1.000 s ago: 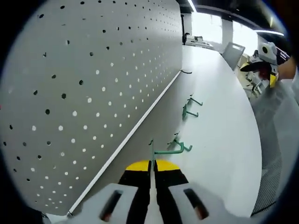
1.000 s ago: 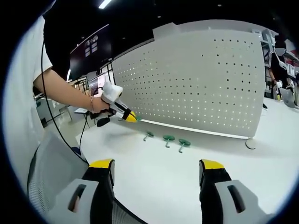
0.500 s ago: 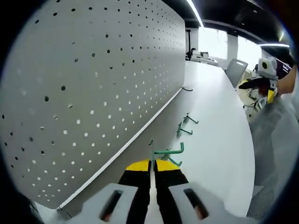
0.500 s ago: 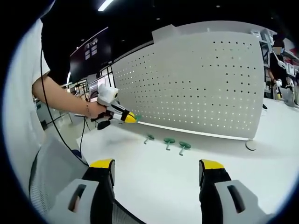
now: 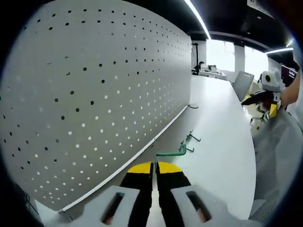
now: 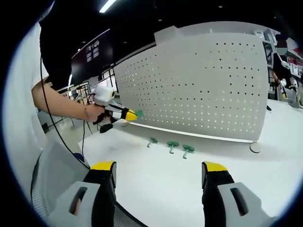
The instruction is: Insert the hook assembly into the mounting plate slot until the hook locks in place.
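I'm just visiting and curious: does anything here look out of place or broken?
Nothing looks damaged. Three green hooks lie loose on the white table instead of hanging on the pegboard, and the left hand-held gripper holds a fourth hook near it.

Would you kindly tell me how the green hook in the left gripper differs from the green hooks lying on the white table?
The held green hook is clamped in the shut left gripper, raised beside the grey pegboard; the three loose green hooks lie on the white table, untouched. The right gripper is open, empty. All look alike in colour.
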